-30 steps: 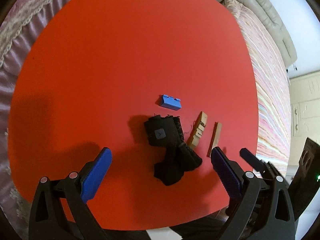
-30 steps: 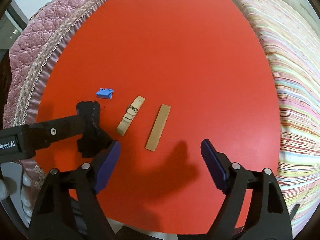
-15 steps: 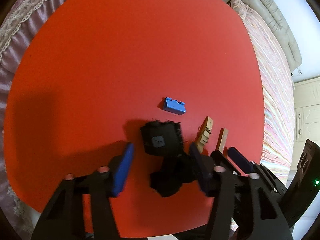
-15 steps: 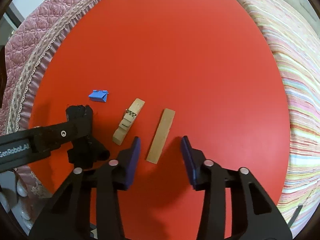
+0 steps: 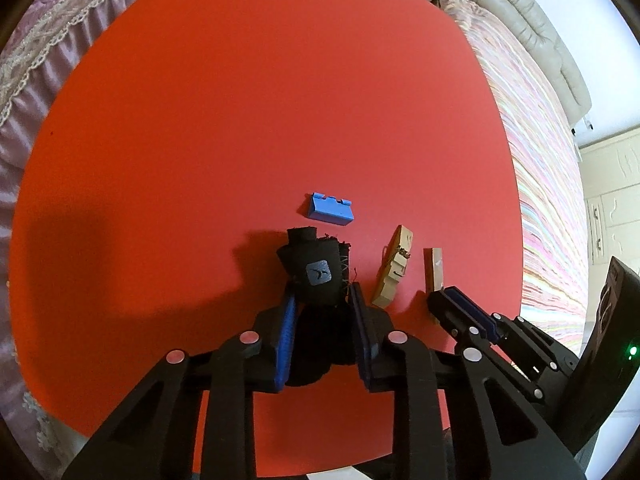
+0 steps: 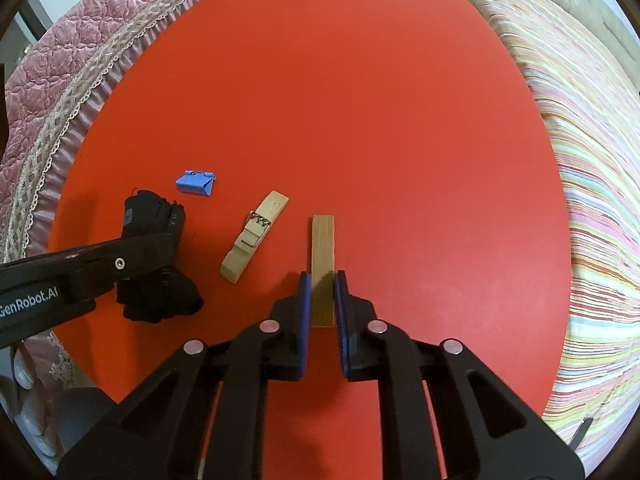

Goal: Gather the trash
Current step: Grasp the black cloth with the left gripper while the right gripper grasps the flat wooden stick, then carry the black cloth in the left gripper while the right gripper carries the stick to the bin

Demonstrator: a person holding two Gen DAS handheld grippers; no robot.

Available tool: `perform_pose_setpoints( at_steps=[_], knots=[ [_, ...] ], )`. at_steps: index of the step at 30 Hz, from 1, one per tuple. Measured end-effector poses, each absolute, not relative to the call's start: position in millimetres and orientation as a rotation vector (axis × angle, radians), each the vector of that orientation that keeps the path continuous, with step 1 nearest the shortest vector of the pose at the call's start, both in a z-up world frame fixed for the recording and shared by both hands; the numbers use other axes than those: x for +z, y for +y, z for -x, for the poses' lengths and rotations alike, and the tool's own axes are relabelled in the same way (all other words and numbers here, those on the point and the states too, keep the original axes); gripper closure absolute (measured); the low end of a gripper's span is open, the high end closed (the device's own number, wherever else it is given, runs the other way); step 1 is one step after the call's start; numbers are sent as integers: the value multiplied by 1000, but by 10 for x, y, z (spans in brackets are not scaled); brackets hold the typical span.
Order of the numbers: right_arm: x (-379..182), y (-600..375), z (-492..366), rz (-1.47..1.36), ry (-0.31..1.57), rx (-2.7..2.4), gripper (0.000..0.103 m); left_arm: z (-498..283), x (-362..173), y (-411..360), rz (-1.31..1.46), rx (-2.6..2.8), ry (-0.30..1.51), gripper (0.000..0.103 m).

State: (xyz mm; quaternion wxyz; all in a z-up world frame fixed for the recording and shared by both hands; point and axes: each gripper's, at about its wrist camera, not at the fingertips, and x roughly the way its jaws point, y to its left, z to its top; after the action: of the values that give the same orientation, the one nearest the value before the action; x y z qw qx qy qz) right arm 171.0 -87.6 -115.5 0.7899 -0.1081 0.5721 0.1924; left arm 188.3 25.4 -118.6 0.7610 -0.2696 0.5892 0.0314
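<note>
On the red table [image 5: 240,100] lies a crumpled black cloth [image 5: 316,268] with a grey patch. My left gripper [image 5: 322,300] is closing on its near end, and both blue pads press the fabric. A flat wooden strip [image 6: 322,240] lies to the right. My right gripper [image 6: 322,280] is closing on its near end, pads against both long edges. From the left wrist view the right gripper [image 5: 444,300] covers the near end of the strip [image 5: 434,272]. Between cloth and strip lies a wooden clothespin piece [image 6: 256,236] with a metal spring. A small blue clip [image 6: 196,182] rests beyond the cloth.
A pink quilted cover with a lace frill [image 6: 80,60] borders the table on the left. Striped bedding [image 6: 580,140] runs along the right. A beige padded headboard [image 5: 532,28] stands at the far right. The table's near edge lies just under both grippers.
Both grippers went from wide open to closed, the left around the black cloth and the right around the wooden strip. Neither hand shifted much. The cloth's near end is now bunched between the left pads.
</note>
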Motion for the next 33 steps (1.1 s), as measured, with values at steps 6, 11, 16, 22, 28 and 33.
perform_pose_setpoints(
  at_steps=[6,11,16,22,28,33],
  knots=[
    [-1043,-949,-1673,224,1211,413,92,-1794,-1124,229,544,61,1266,81],
    [-904,-1034,-1622,216,1188,421,92,-1663,-1030,243,478,49,1237,81],
    [-745,-1116,-1499,216,1152,436,92,-1655,-859,130,401,40,1198,81],
    [-563,-1235,-1319,215,1113,458,92,-1482,-651,31,305,18,1137,81],
    [-389,-1319,-1117,206,1071,493,92,-1224,-369,-12,209,-19,1069,81],
    [-217,-1380,-869,206,1027,539,92,-989,-155,-81,169,-70,1008,81]
  ],
)
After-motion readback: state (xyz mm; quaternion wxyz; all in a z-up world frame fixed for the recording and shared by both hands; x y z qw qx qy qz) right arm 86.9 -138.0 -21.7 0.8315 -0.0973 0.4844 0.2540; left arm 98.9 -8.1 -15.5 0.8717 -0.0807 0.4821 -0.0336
